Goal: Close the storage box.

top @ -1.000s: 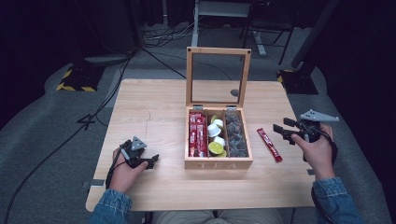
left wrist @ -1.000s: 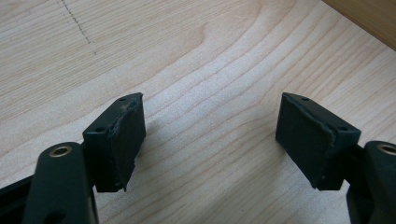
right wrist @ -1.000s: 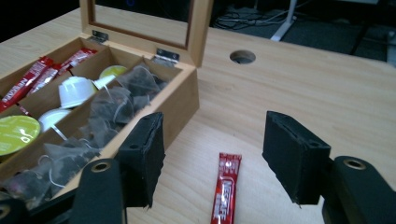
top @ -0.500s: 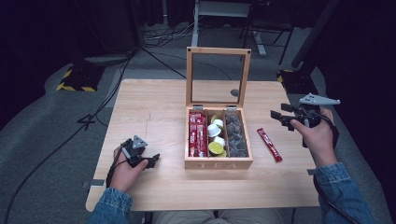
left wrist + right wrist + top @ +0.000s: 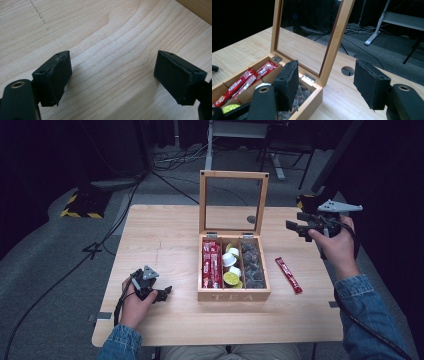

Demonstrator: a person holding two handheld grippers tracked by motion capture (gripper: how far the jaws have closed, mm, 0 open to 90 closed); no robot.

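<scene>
A wooden tea box point(image 5: 234, 295) stands mid-table, its glass-paned lid point(image 5: 234, 202) upright. Red sachets point(image 5: 211, 264) fill its left compartment, small cups point(image 5: 231, 265) the middle one, dark packets point(image 5: 252, 265) the right one. One loose red sachet point(image 5: 289, 275) lies on the table just right of the box. My right gripper point(image 5: 294, 226) hovers open and empty, raised to the right of the lid; its own view looks past the lid frame point(image 5: 337, 37) into the box. My left gripper point(image 5: 164, 293) rests low near the front left, open point(image 5: 112, 65) over bare wood.
A round cable hole point(image 5: 348, 70) pierces the tabletop point(image 5: 165, 235) behind the box on the right. Cables and a metal stand point(image 5: 240, 130) lie on the dark floor beyond the far edge. Open wood spreads left of the box.
My right gripper has lifted and drawn back from beside the loose sachet to the height of the lid. The left gripper has stayed put.
</scene>
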